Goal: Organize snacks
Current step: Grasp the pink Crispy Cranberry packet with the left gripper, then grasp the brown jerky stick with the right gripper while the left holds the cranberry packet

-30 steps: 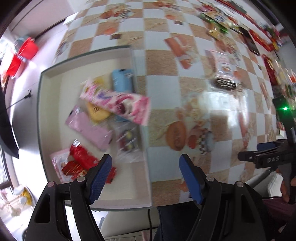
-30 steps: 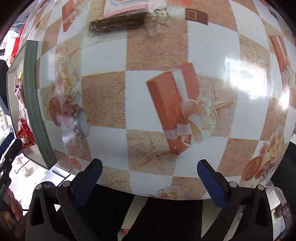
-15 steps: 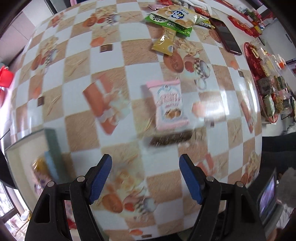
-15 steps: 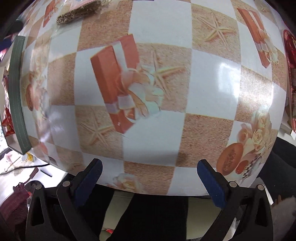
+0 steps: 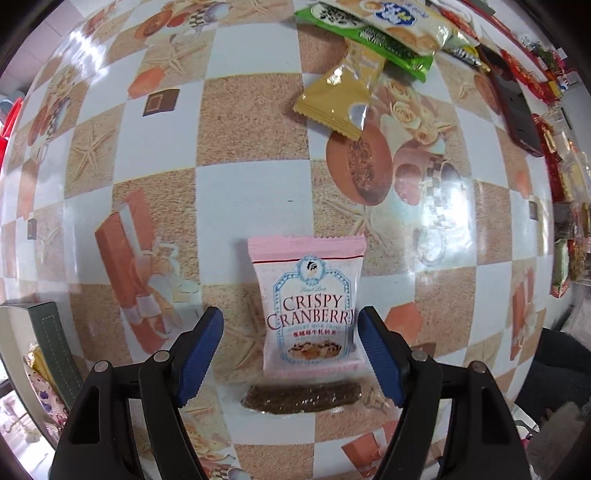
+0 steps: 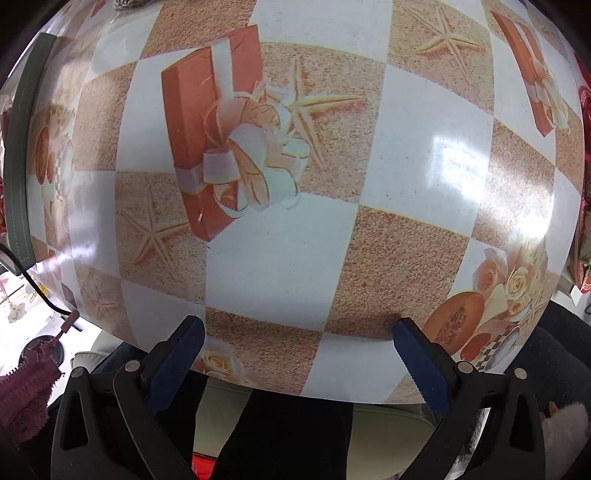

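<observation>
A pink "Crispy Cranberry" packet (image 5: 309, 306) lies flat on the patterned tablecloth, its clear end holding a dark bar (image 5: 301, 398). My left gripper (image 5: 290, 339) is open and hangs over the packet, blue pads on either side of it, nearer the right pad. A yellow packet (image 5: 339, 96) and a green packet (image 5: 373, 35) lie farther back. The tray (image 5: 44, 328) with green edge shows at lower left, some snacks inside. My right gripper (image 6: 298, 345) is open and empty above the table's front edge.
A dark phone-like slab (image 5: 511, 107) and red plates of sweets (image 5: 565, 206) lie along the right side. In the right wrist view the tray edge (image 6: 20, 147) is at far left, with a cable (image 6: 33, 288) below it.
My left gripper has swung from above the tray across the table and come down close over the pink packet. The right gripper has shifted slightly over the front edge, still open.
</observation>
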Tool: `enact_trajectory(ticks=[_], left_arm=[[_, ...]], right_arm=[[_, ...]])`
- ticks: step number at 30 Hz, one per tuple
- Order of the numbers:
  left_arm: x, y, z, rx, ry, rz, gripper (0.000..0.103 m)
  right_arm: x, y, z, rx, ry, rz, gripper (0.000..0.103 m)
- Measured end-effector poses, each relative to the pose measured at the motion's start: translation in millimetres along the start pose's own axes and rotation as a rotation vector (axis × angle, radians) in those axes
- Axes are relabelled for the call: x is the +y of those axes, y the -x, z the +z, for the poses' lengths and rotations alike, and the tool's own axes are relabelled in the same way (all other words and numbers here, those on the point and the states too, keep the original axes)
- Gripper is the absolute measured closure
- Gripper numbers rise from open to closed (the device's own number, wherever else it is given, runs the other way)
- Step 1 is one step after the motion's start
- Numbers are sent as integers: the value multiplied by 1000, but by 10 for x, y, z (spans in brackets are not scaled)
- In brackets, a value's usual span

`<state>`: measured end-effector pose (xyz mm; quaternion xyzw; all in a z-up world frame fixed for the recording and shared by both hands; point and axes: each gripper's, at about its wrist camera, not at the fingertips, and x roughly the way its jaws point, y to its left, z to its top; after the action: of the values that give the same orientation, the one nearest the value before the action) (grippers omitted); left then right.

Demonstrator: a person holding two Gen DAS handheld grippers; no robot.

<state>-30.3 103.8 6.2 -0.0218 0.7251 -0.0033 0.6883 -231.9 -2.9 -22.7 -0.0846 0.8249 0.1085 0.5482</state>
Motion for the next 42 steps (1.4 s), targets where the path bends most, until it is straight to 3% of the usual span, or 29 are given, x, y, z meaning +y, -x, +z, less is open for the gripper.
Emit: enact_trajectory(ticks=[4, 6, 8, 12, 15, 20, 23, 28, 30, 34, 37, 40, 42], left_arm=[[-96, -13, 62, -22, -32, 19, 27], [-143, 23, 65, -43, -66, 19, 50], [-192, 50, 57, -46, -100, 13, 59], [18, 74, -24, -53, -69, -3, 59], [267, 176, -133, -93, -19, -16, 59], [573, 424, -481, -172, -19, -24, 59], [715, 486, -756, -185, -22, -23, 59], [854, 510, -1246, -145, 10, -67, 59], [828, 470, -1477, -125, 6, -78, 59], [928, 499, -1786, -91, 9, -90, 59], [1019, 518, -1938, -79, 28, -106, 59], [1080, 541, -2005, -77, 30, -114, 59], [1100, 534, -2007, -75, 32, -119, 59]], right_arm=[[103, 21, -13, -9, 2, -5, 0], [110, -21, -61, -12, 5, -14, 0], [82, -107, -100, -11, 10, -30, 0], [57, -181, -93, -3, 9, -46, 0], [80, -209, -93, -2, 4, -48, 0], [73, -256, 31, 54, 23, -49, 0], [190, -126, 166, -9, 150, -99, 0], [718, 361, 471, -273, 569, -366, 0], [942, 442, 567, -336, 729, -439, 0], [1340, 436, 788, -383, 961, -514, 0], [1531, 371, 964, -377, 1040, -513, 0], [1539, 306, 1094, -291, 1013, -421, 3], [1505, 316, 1166, -231, 914, -323, 20]])
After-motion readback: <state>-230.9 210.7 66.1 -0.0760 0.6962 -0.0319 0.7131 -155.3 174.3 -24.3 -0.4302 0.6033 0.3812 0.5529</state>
